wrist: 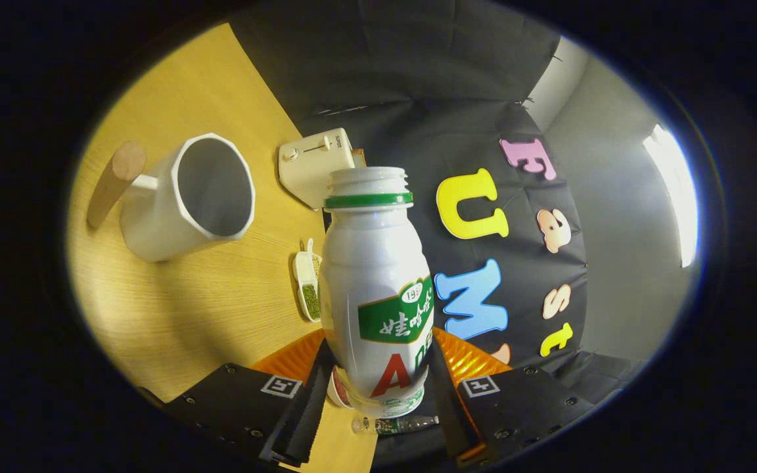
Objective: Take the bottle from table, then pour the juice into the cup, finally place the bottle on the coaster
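Note:
My gripper (378,387) is shut on a white plastic bottle (378,289) with a green neck ring, a green label and a red letter; both fingers press on its lower body. The bottle's mouth is uncapped and no liquid shows leaving it. The table (221,309) runs steeply slanted across the view, so the bottle leans far over relative to it. A white faceted cup (188,197) with a wooden handle (114,182) stands on the table beyond the fingers, off to one side of the bottle's mouth and apart from it. An orange ribbed coaster (290,360) shows behind the bottle's base.
A white boxy appliance (316,164) with a slider stands near the table's far edge, just behind the bottle's mouth. A small white scoop of green beans (307,289) lies beside the bottle. A tiny clear bottle (395,425) lies below the bottle's base.

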`<state>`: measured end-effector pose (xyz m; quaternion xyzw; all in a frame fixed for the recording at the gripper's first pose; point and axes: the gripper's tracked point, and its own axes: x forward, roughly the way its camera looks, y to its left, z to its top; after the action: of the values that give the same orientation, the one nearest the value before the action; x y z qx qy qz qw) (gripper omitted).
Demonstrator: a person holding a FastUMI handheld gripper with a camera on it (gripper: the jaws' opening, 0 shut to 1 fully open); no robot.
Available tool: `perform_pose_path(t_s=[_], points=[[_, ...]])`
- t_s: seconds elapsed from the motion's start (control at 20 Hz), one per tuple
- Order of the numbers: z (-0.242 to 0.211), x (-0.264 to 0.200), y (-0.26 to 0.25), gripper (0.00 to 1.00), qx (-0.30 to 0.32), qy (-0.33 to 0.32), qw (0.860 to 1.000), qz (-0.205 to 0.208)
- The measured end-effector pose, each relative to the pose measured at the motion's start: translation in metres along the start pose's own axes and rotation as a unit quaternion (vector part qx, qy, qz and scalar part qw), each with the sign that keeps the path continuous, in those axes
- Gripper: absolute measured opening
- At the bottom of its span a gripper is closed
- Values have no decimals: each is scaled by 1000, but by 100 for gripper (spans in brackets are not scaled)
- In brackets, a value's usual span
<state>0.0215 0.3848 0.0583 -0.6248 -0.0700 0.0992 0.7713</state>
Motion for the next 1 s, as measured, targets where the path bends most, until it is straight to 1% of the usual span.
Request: perform_pose_path(t_s=[0.25,1.0], points=[[-1,2,-4,73,-22,2,1000,-1],[3,-1,-5,73,-95,-8,995,-28]])
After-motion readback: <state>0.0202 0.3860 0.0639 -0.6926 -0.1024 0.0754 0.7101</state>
